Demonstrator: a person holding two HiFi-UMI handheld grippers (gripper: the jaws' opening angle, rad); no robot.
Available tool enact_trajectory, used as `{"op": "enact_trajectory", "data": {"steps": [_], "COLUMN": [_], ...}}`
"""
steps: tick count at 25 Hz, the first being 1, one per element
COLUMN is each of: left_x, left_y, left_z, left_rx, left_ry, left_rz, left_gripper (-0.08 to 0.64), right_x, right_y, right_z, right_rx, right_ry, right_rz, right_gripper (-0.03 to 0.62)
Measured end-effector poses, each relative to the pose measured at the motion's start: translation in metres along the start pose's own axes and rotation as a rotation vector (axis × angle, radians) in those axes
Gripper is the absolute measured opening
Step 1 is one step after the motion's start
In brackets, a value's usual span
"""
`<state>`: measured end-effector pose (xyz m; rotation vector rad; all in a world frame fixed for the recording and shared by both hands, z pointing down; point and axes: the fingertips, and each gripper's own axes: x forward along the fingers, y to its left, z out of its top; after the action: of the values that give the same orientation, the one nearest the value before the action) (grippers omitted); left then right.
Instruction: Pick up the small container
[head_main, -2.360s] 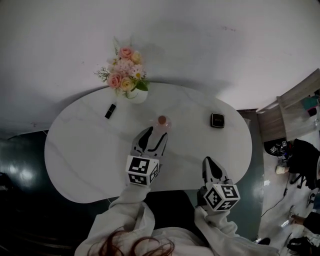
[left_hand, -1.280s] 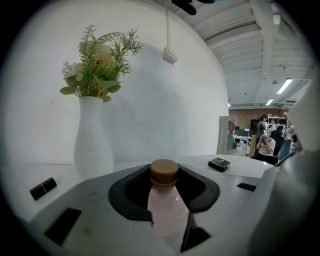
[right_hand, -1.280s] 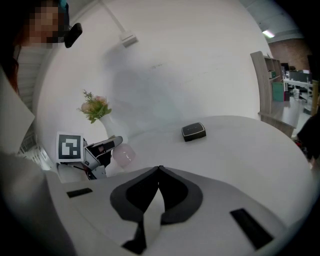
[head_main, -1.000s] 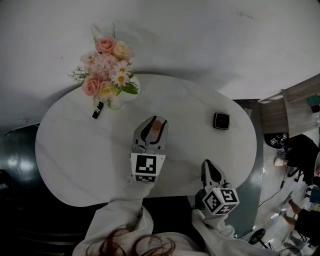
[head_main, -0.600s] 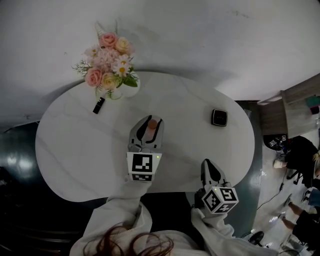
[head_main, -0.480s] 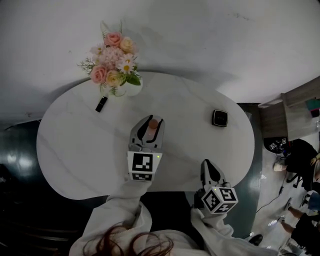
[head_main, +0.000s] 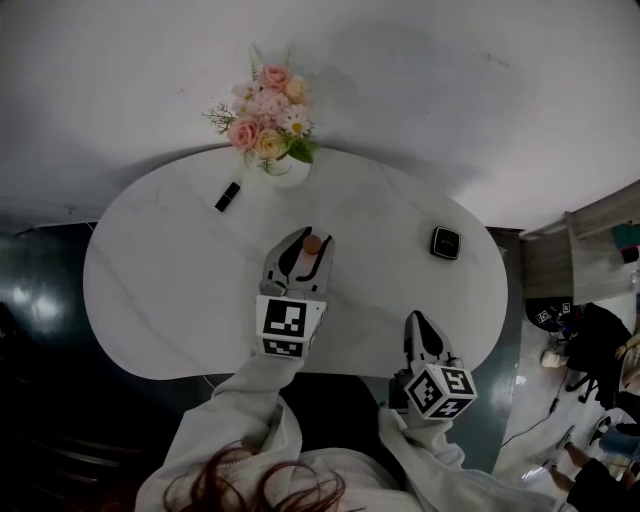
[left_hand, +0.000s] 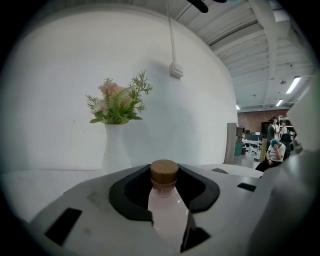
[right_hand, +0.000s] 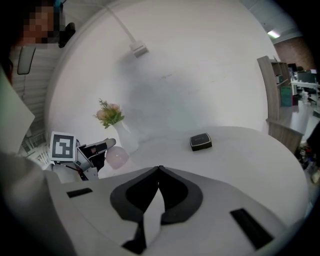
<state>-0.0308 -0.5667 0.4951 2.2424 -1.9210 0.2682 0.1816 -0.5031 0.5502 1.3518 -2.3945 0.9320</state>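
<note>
Gripped the small container (left_hand: 167, 212) in the left gripper (head_main: 303, 250), cap up, over the middle of the table (head_main: 180, 290).

Had the left gripper's jaws closed only partway, one on each side of the container's pink body, with nothing else between them. Held the container standing straight, its long way up and down, with the cork cap (left_hand: 164, 172) poking up above the jaws. Needed no more reaching, by my guess, only a straight lift. Could not tell if the bottom touched the table. Had the right gripper (right_hand: 159, 172) shut tight and empty by the near right edge, well apart from the container and much farther from it than the left. Saw a flower vase (head_main: 272, 150) at the far edge, a black stick (head_main: 228, 196) just beside it, and a black box (head_main: 446, 243) toward the right end.
</note>
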Motion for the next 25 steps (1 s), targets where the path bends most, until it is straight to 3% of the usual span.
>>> {"op": "enact_trajectory", "data": {"steps": [25], "left_x": [-0.097], "left_y": [0.089], "left_z": [0.011], "left_rx": [-0.046], "left_ry": [0.029], "left_rz": [0.140], "left_gripper": [0.132], "right_x": [0.035], "right_y": [0.102], "right_z": [0.032], "right_rx": [-0.072], "right_ry": [-0.005], "right_rz": [0.123], "right_gripper": [0.049]}}
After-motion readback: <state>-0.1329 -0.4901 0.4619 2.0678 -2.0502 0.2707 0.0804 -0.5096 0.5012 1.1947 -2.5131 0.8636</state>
